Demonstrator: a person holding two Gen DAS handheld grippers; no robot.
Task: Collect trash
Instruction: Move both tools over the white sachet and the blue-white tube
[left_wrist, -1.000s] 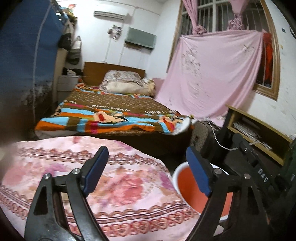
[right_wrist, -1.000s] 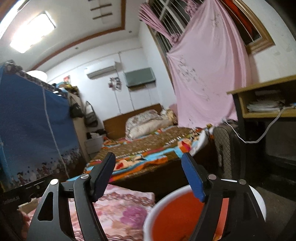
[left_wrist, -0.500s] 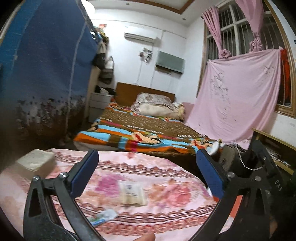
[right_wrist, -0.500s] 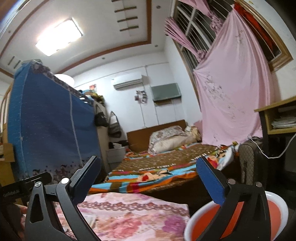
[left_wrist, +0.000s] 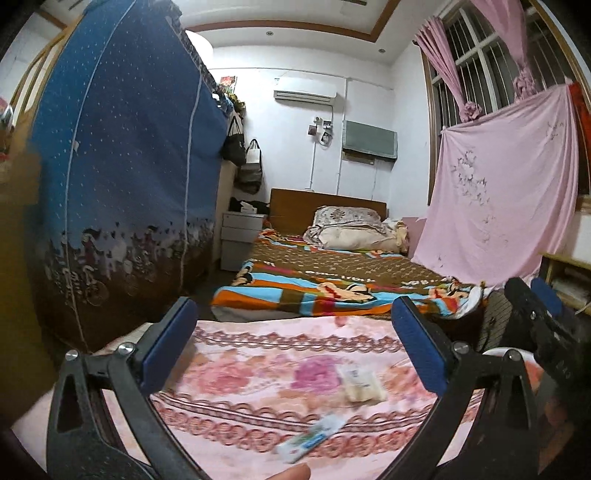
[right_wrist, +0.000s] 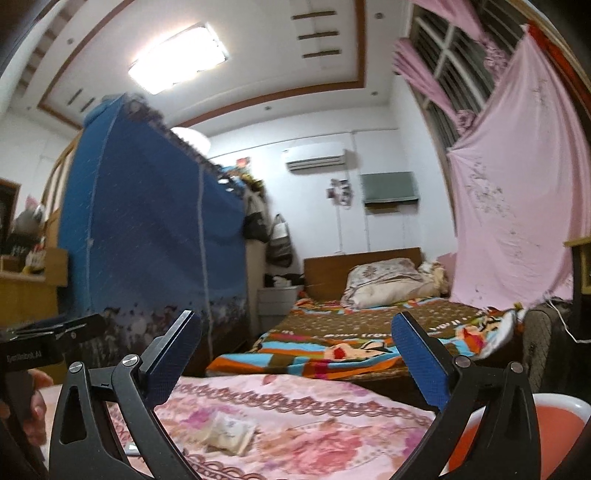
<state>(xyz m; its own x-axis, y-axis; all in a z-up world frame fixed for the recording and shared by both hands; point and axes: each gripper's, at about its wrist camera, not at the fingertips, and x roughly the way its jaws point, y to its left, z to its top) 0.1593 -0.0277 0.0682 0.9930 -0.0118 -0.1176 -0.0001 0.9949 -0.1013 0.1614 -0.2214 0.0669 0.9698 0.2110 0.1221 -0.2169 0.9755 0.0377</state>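
A pale cream packet lies on the pink floral tablecloth, and a small white-and-green wrapper lies nearer the front edge. My left gripper is open and empty above the cloth. The packet also shows in the right wrist view. My right gripper is open and empty, held above the cloth. An orange bin with a white rim stands at the table's right side; a sliver of it shows in the left wrist view.
A bed with a striped blanket stands beyond the table. A blue fabric wardrobe stands on the left. A pink sheet hangs over the window. A wooden shelf is on the right. The right gripper's body is at the left view's right edge.
Both grippers have opened wider and swung left and up from the bin toward the table. The packet and wrapper have come into view on the cloth.
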